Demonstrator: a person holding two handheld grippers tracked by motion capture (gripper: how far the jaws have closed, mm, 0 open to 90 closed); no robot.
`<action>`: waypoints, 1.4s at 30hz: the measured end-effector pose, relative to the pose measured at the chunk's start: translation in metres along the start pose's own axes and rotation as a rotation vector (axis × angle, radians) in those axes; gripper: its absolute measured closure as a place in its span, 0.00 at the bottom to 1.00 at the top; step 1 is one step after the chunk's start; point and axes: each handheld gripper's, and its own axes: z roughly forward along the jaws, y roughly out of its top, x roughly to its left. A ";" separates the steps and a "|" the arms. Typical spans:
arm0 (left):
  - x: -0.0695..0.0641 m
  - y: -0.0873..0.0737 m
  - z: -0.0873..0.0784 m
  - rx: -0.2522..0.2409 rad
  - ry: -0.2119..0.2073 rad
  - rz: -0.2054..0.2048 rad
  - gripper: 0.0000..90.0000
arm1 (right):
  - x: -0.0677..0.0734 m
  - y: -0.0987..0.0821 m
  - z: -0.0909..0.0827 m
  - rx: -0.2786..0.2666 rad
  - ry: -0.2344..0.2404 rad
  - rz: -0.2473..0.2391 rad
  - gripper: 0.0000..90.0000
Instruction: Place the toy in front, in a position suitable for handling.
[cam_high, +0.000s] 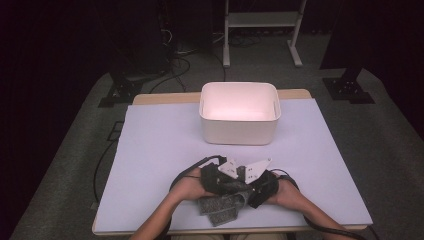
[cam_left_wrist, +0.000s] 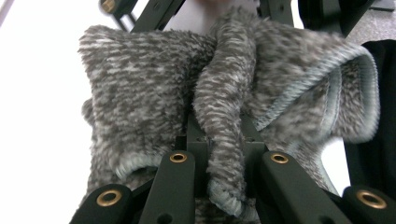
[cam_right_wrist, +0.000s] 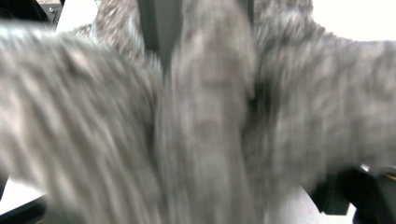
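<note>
Your left gripper (cam_left_wrist: 219, 154) is pinched tight on a fold of the fuzzy grey-and-white knit cloth (cam_left_wrist: 154, 93), which bunches just ahead of its jaws. Your right gripper (cam_high: 256, 192), close beside the left, meets the same cloth; blur hides its jaws, so its state cannot be told. The white plastic bin (cam_high: 239, 131) stands beyond both on the lavender-covered tabletop (cam_high: 150, 150).

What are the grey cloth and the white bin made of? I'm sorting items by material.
Grey cloth: seemingly a fuzzy fleece or terry fabric, with mottled pile and a stitched hem. White bin: probably moulded plastic, with smooth matte walls and rounded corners.
</note>
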 end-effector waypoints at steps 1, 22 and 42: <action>0.001 -0.004 -0.004 -0.006 0.005 -0.007 0.89 | 0.000 0.000 0.000 0.000 0.001 0.002 0.27; 0.004 -0.073 -0.055 -0.041 0.100 -0.169 0.89 | -0.006 0.006 -0.004 -0.005 0.055 0.076 0.22; 0.002 -0.070 -0.053 -0.024 0.097 -0.156 0.88 | -0.029 0.018 0.011 -0.050 0.130 0.250 0.23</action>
